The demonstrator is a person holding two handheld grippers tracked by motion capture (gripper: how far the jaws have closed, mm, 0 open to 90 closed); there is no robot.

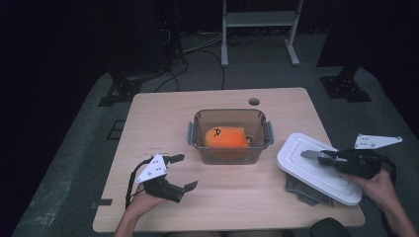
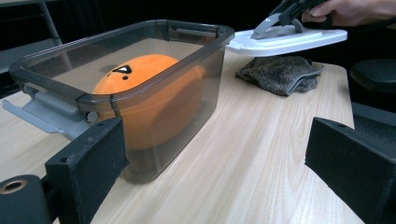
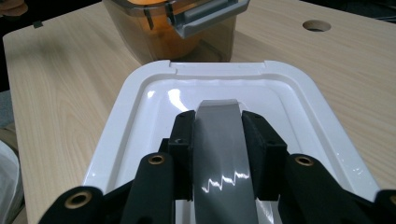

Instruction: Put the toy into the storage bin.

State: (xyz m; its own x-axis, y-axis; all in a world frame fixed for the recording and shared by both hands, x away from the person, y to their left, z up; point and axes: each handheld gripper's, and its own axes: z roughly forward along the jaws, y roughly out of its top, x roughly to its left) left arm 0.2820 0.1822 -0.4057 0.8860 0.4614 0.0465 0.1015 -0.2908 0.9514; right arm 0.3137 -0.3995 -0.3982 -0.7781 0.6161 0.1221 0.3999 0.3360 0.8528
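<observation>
The right tool (image 1: 323,156) grasps the grey handle (image 3: 222,140) of the white lid (image 1: 316,168), at four o'clock from the bin (image 1: 230,136). The left tool (image 1: 180,172), at seven o'clock, gapes released above the counter (image 1: 237,197).

- Looks like a lab or recording studio setup, not anyone's home
- black curtains (image 1: 59,39) all around, grey carpet floor (image 1: 74,163)
- stand feet (image 1: 346,89) and loose cables (image 1: 197,49) behind a plain wooden table (image 1: 163,113)
- white metal frame (image 1: 259,24) at the back
</observation>
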